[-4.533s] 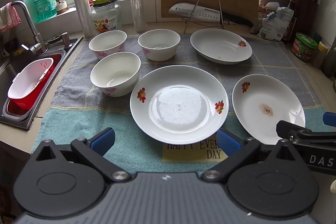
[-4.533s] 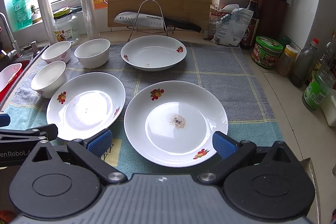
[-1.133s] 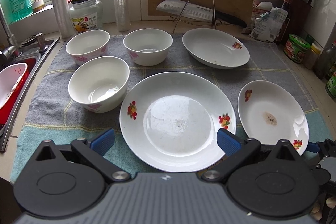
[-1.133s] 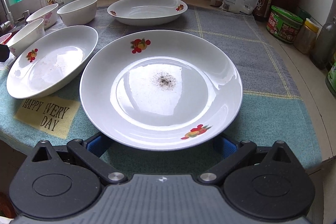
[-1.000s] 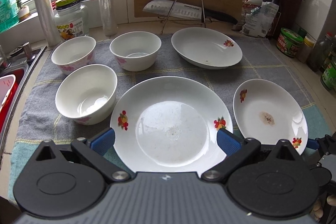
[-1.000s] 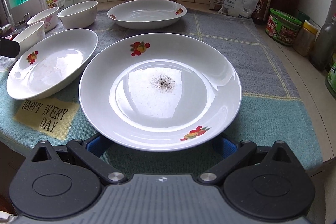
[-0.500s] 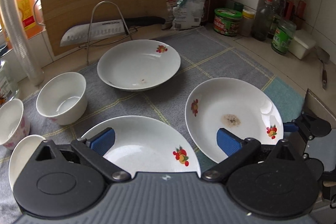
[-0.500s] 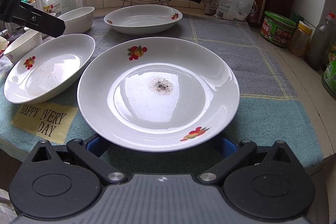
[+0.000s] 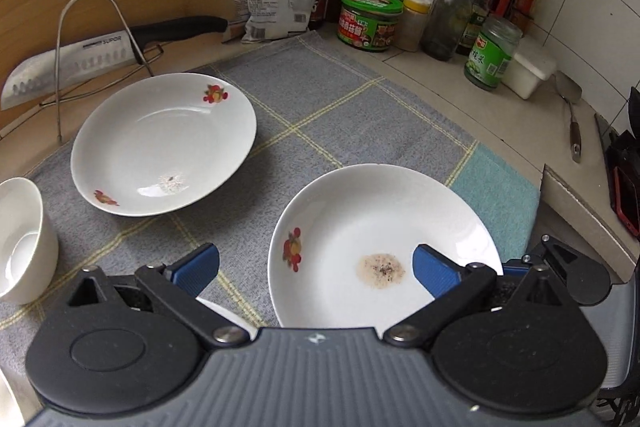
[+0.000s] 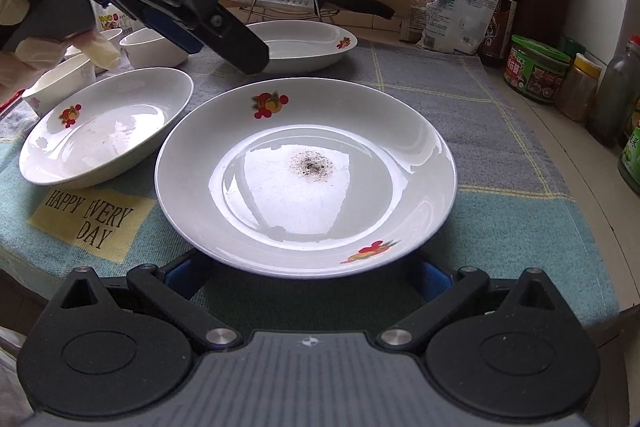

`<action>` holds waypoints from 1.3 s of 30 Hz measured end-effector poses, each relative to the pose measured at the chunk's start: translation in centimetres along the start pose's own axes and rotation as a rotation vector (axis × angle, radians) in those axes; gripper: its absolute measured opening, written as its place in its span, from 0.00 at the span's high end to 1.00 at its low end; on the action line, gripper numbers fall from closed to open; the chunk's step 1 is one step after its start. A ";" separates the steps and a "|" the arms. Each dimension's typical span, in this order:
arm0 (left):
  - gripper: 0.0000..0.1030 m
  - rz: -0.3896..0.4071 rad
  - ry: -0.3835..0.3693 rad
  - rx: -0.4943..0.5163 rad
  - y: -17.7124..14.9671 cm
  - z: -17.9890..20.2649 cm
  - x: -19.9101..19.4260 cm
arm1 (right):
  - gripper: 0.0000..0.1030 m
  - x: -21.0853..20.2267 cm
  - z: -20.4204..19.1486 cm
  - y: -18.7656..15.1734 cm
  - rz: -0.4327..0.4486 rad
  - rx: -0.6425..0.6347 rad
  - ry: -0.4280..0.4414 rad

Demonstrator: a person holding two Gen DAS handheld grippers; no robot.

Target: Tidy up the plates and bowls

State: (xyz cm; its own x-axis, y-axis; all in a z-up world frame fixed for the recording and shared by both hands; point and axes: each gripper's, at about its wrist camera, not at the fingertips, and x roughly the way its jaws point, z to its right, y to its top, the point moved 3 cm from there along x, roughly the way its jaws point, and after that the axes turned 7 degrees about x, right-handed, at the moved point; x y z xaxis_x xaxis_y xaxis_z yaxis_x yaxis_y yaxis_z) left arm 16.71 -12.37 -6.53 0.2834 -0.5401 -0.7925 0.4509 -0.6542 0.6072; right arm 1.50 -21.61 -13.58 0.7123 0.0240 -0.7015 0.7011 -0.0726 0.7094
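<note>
- The right gripper (image 10: 306, 277) sits low at the near edge of the speckled plate (image 10: 306, 179). Its blue pads are spread wide and tucked under the rim, not clamped on anything. Looks like a setup for lifting the plate by its lip.
- The left gripper (image 9: 316, 267) hovers over that same plate with its jaws wide apart and empty, probably waiting its turn.
- The second plate (image 10: 104, 127) sits just beside it on the towel (image 10: 500, 219), and the far plate (image 9: 164, 143) is further back.
- One bowl (image 9: 24, 239) is off to the left, so stacking the plates seems like the plan.
</note>
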 end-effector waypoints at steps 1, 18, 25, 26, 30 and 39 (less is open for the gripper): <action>0.01 -0.016 -0.008 0.006 0.3 0.1 0.5 | 0.00 0.0 0.0 0.0 -0.001 -0.002 0.002; 0.01 -0.252 -0.077 0.126 1.0 1.0 7.3 | 0.00 -0.7 0.3 -0.7 0.034 -0.031 0.032; 0.01 -0.264 -0.061 0.151 1.3 1.3 7.7 | 0.00 -0.6 0.6 -0.7 0.032 -0.045 0.050; 0.01 -0.263 -0.066 0.148 1.4 1.2 7.7 | 0.00 -0.6 0.7 -0.7 0.032 -0.047 0.052; 0.06 -0.251 -0.088 0.104 1.8 0.6 7.4 | 0.00 -0.7 1.1 -0.7 0.036 -0.053 0.059; 0.15 -0.275 -0.130 0.142 2.3 0.9 7.5 | 0.00 0.0 1.2 -0.2 0.056 -0.082 0.096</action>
State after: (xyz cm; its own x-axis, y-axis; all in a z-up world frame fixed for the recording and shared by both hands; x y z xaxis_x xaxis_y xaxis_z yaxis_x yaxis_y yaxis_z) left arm 19.15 -18.39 -11.02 0.0528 -0.3899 -0.9193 0.3707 -0.8472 0.3806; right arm 1.30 -22.78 -13.83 0.7475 0.1173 -0.6538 0.6578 0.0056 0.7531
